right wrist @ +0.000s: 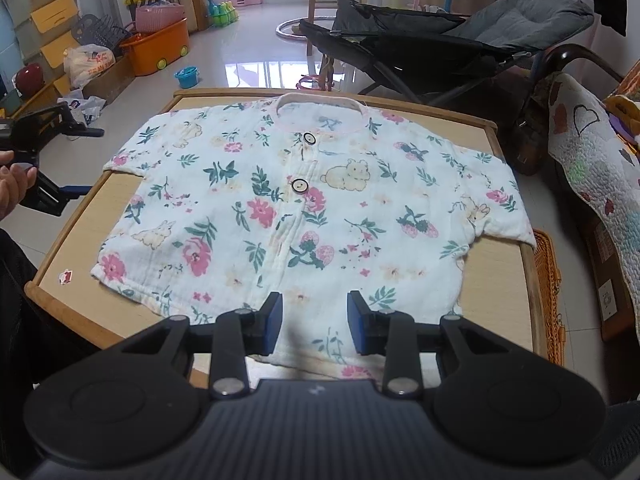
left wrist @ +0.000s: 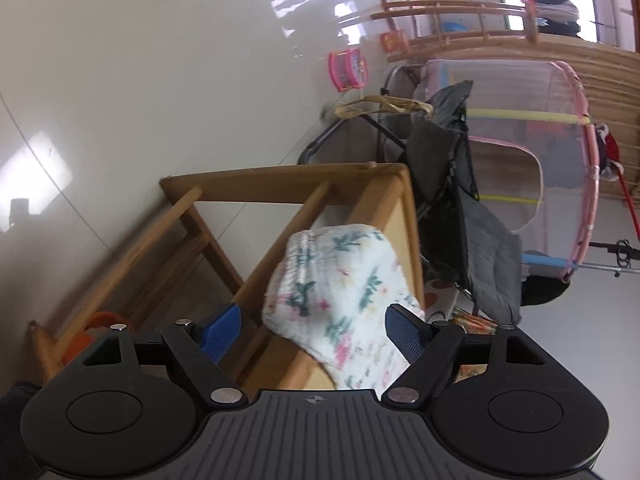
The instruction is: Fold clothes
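Both my grippers have their jaws apart and hold nothing. On my right gripper [right wrist: 314, 326] the blue pads [right wrist: 274, 322] stand at a moderate gap above the lower hem of the shirt [right wrist: 304, 208], and cloth shows between them, but I cannot tell if the pads touch it. My left gripper [left wrist: 314, 334] is wide open, its view rolled on its side; between its pads I see one sleeve of the shirt hanging over the table [left wrist: 384, 216] edge, with neither pad pressing on it.

In the right view the shirt lies flat on the wooden table [right wrist: 500, 276], front side up, the collar away from me and both sleeves spread out. It is white with flowers, leaves and rabbits, and two dark buttons [right wrist: 299, 187] are on the front. My left gripper [right wrist: 76, 160] waits beside the table edge near the sleeve, with my hand [right wrist: 14, 184] behind it. Beyond the table stands a grey stroller [right wrist: 460, 36], and an orange bin [right wrist: 158, 46] is on the floor.
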### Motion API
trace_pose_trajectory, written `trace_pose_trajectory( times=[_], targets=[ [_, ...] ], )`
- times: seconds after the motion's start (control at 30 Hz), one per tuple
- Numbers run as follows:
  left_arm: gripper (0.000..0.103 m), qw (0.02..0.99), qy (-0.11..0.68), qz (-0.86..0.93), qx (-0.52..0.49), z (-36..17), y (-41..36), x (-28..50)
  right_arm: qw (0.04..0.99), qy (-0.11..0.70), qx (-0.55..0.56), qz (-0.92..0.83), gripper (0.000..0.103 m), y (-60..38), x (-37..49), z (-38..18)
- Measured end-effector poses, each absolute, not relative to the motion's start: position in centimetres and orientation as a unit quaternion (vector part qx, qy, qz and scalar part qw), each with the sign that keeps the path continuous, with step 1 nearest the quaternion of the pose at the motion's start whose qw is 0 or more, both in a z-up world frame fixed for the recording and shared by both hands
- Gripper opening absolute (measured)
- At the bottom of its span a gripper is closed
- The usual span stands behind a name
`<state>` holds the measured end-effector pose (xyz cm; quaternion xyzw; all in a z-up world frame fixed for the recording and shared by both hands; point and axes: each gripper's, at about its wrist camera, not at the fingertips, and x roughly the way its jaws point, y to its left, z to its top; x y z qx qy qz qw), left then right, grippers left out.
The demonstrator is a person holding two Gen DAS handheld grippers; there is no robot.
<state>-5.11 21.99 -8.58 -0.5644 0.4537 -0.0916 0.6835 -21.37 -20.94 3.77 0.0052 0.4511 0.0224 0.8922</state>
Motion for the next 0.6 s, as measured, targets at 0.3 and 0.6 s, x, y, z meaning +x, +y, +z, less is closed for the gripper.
trace_pose_trajectory(
  times=[0.3,0.6],
  targets=[
    [0.051,0.663,0.449,-0.098,-0.591,-10.6,22.3,-4.9,0.888,0.459,-0.006,0.023,0.035,-20.5,-21.0,3.6],
    [0.025,0.669,0.448,-0.125,-0.58,-10.7,21.5,-4.1,0.885,0.465,-0.017,0.026,0.035,-20.0,-20.7,3.3]
  ],
)
